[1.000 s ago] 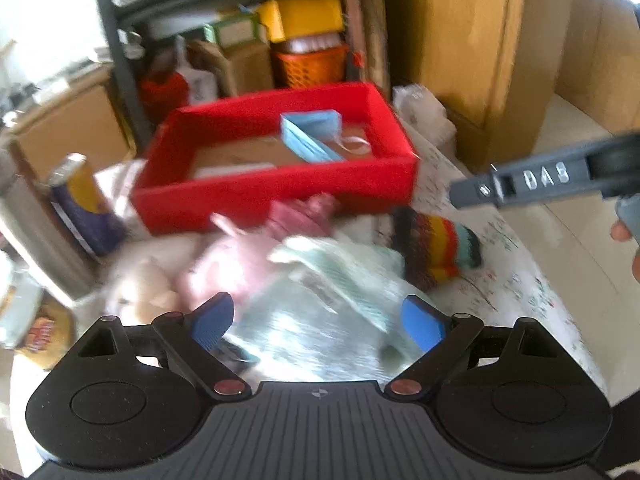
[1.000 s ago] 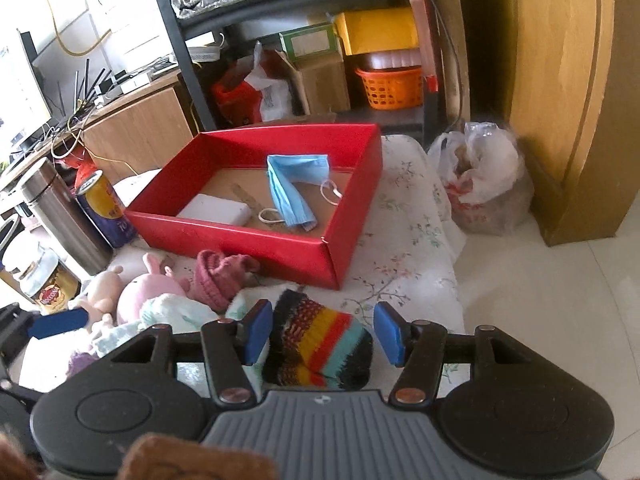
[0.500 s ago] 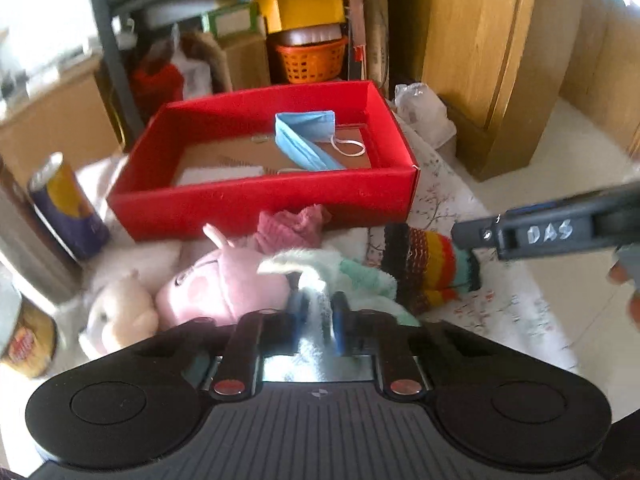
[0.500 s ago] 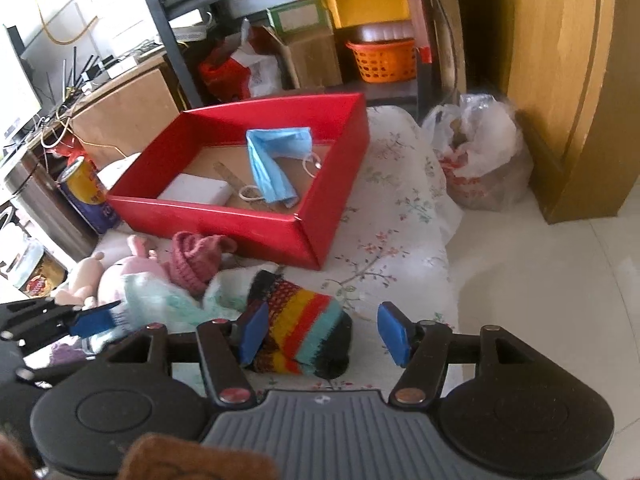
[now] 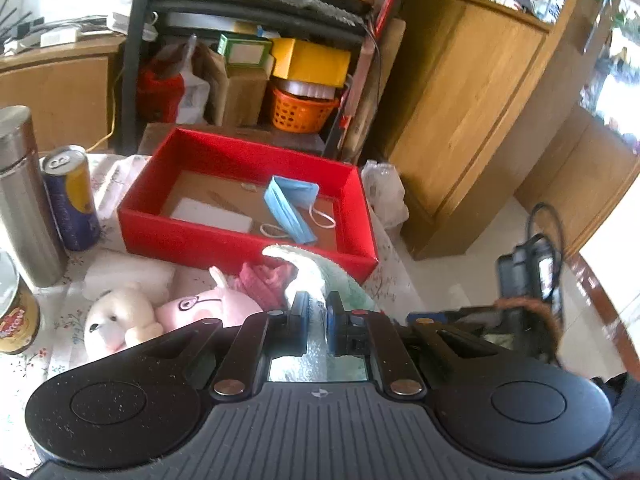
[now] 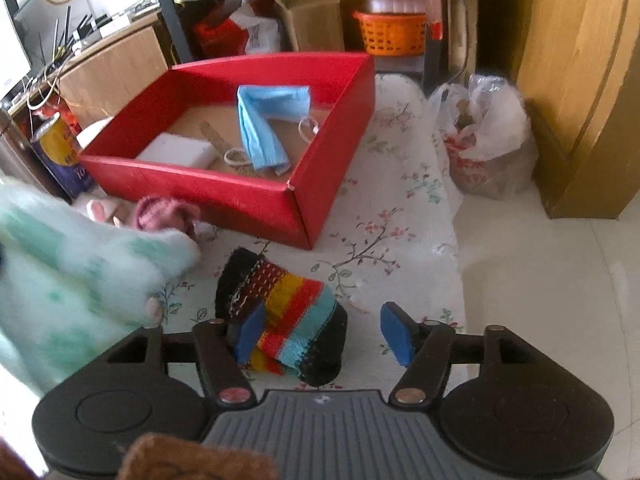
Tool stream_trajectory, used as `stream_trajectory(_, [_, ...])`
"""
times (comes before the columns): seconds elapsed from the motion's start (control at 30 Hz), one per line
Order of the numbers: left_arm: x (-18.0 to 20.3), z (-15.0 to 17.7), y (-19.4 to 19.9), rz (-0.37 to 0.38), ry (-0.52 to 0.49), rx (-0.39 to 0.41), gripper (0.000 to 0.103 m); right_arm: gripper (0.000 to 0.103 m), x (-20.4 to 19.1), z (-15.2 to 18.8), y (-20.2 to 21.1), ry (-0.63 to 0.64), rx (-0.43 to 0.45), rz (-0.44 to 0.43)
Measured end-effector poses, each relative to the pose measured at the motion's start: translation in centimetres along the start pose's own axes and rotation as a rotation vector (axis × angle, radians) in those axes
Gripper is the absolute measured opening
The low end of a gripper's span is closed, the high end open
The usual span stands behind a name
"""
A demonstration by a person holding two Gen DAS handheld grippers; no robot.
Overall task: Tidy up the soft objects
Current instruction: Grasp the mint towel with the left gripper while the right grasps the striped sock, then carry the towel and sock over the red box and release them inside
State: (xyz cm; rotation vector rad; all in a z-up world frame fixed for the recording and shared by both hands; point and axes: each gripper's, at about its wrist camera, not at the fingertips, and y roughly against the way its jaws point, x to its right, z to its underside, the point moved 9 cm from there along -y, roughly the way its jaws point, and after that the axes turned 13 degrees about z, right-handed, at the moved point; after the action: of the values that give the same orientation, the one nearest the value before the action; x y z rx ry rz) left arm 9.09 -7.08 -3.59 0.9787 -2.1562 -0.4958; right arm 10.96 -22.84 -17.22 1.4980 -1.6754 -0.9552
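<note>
Pinching a fluffy mint-and-white cloth (image 5: pixel 316 276), the left gripper (image 5: pixel 316 316) fingers hold it raised; the right gripper (image 6: pixel 324 336) fingers, just opening wider, straddle the striped knit sock (image 6: pixel 284 316) lying between them, nearer the left one.

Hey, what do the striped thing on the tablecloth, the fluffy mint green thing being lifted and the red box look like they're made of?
Striped thing: knitted yarn, likely wool or acrylic; visible stitch rows in black, yellow, red and teal bands.
Mint green thing: plush, fuzzy fleece or faux fur, matte with a soft blurred edge; pinched in the left gripper.
Red box: probably cardboard, smooth red covering outside, bare brown board on the floor.
</note>
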Motion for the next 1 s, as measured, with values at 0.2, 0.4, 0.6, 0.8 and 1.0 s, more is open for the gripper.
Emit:
stream_trajectory(0.2, [-0.5,0.7,-0.7,-0.02,-0.001,-0.031,0.005,0.037,-1.4,0.4,-1.6,0.01,-0.033,-0.015])
stream_trajectory(0.4, [-0.8,1.9,-1.7,-0.047,-0.022,-0.084,0.006,0.002,-2.3,0.5,-0.7,0.005,-0.048,-0.086])
stream_trajectory(0.6, [0.2,1.6,-1.5,-0.004,-0.018,-0.072,0.006,0.0,-1.6,0.2,1.0,-0.112,-0.069,-0.208])
stream_trajectory(0.8, [1.1,-0.7,0.2,0.058,0.036,0.013,0.006,0.0,-1.4,-1.6,4.2,-0.18,-0.003,-0.295])
stream_trajectory(1.0, [2.0,-4.1,3.2,0.106,0.063,0.139,0.006,0.0,-1.3,-4.0,7.8,-0.239,0.086,-0.366])
